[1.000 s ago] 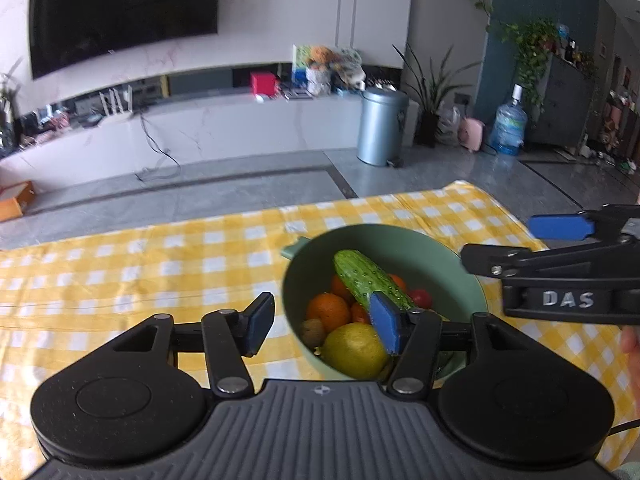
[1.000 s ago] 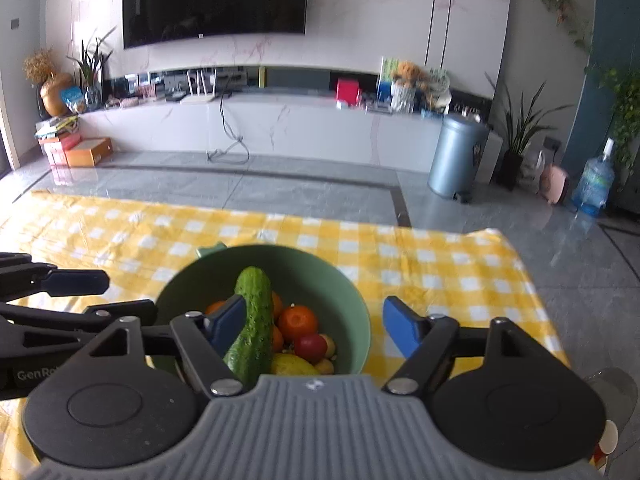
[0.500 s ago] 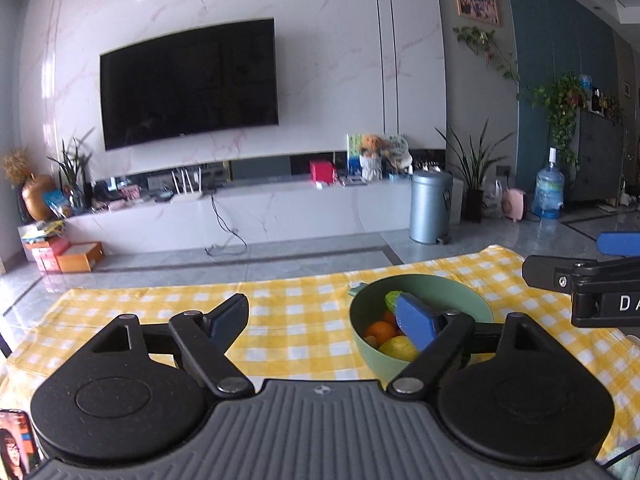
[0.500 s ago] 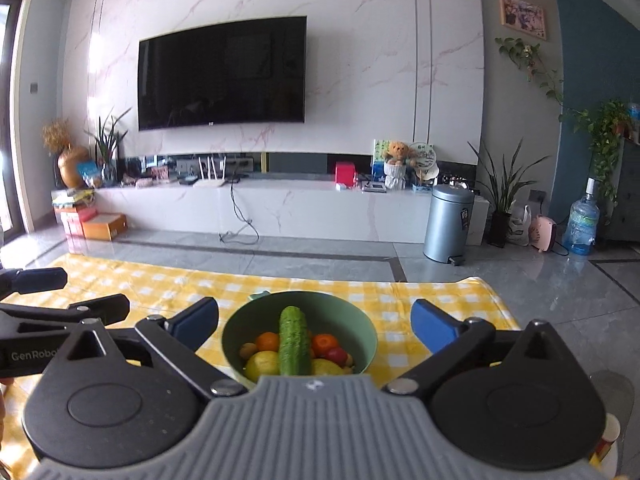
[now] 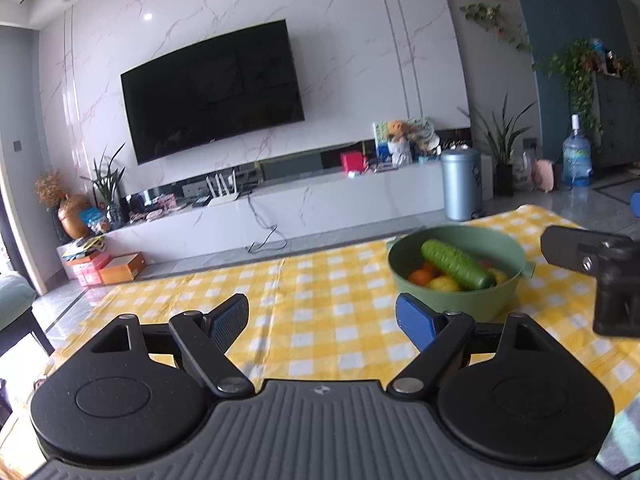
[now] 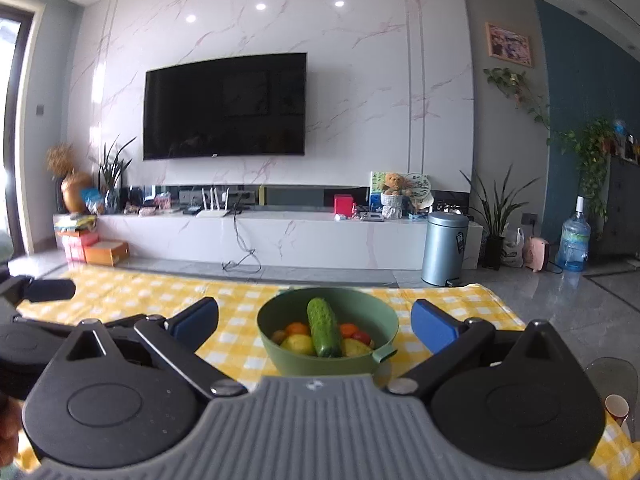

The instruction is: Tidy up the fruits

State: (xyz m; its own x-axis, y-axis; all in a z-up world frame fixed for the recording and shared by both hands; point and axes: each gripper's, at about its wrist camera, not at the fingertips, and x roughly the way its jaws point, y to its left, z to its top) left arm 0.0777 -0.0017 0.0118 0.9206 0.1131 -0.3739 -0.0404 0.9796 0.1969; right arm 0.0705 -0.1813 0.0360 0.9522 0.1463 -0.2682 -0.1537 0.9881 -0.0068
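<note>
A green bowl (image 5: 476, 300) stands on the yellow checked tablecloth (image 5: 312, 304). A cucumber (image 5: 456, 264) lies on top of oranges (image 5: 420, 277) and lemons (image 5: 442, 283) in it. My left gripper (image 5: 322, 320) is open and empty, to the left of the bowl and nearer than it. In the right wrist view the bowl (image 6: 332, 360) sits between my open, empty right gripper's (image 6: 316, 322) fingers, a little beyond them, with the cucumber (image 6: 323, 326) upright in view. The right gripper also shows at the right edge of the left wrist view (image 5: 600, 264).
The table ends just behind the bowl. Beyond it are grey floor, a white TV bench (image 6: 260, 236), a TV (image 6: 224, 106) and a grey bin (image 6: 444, 248). A paper cup (image 6: 616, 408) stands low at the right.
Both grippers have pulled back and up from the bowl and tilted level. The bowl now looks smaller and farther away. Both jaws have opened wider.
</note>
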